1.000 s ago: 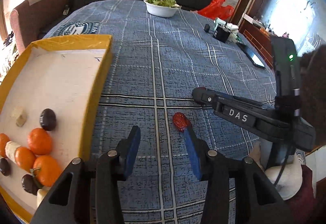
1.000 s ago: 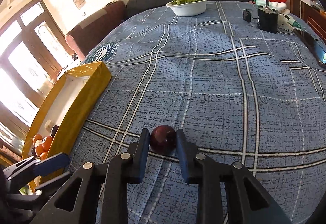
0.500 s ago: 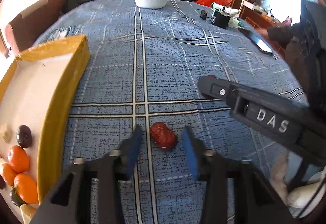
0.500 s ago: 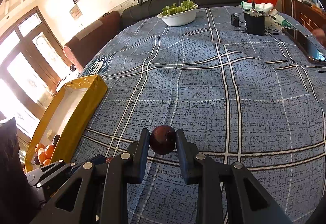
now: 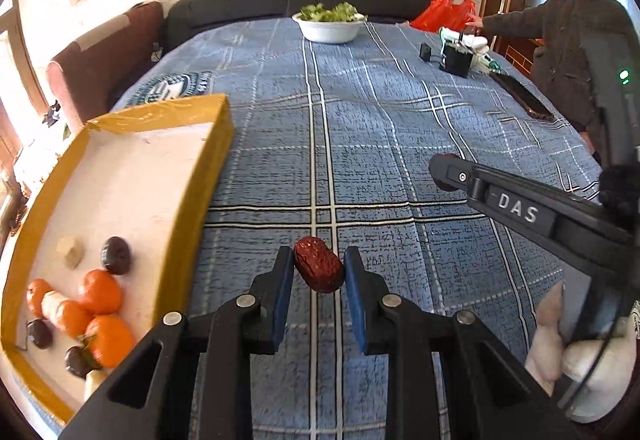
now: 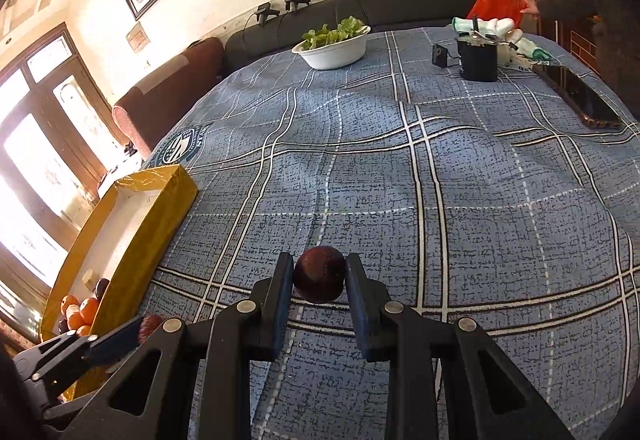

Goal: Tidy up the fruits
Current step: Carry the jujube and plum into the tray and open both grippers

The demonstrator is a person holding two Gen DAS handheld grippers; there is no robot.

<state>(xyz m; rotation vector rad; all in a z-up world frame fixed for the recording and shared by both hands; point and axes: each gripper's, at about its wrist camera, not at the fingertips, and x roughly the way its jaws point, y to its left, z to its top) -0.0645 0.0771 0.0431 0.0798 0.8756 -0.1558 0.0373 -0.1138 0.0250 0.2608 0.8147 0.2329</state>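
Note:
My left gripper is shut on a wrinkled red date and holds it above the blue checked cloth. My right gripper is shut on a round dark red fruit and holds it above the cloth. The right gripper also shows in the left wrist view, to the right and further out. A yellow-rimmed tray lies to the left with several oranges, dark fruits and pale pieces. The tray also shows in the right wrist view.
A white bowl of greens stands at the far edge of the cloth. A black box, a phone and a red bag lie at the far right. A person stands on the right.
My left gripper has closed on the red date and lifted it off the cloth. My right gripper has risen with the dark fruit still in it.

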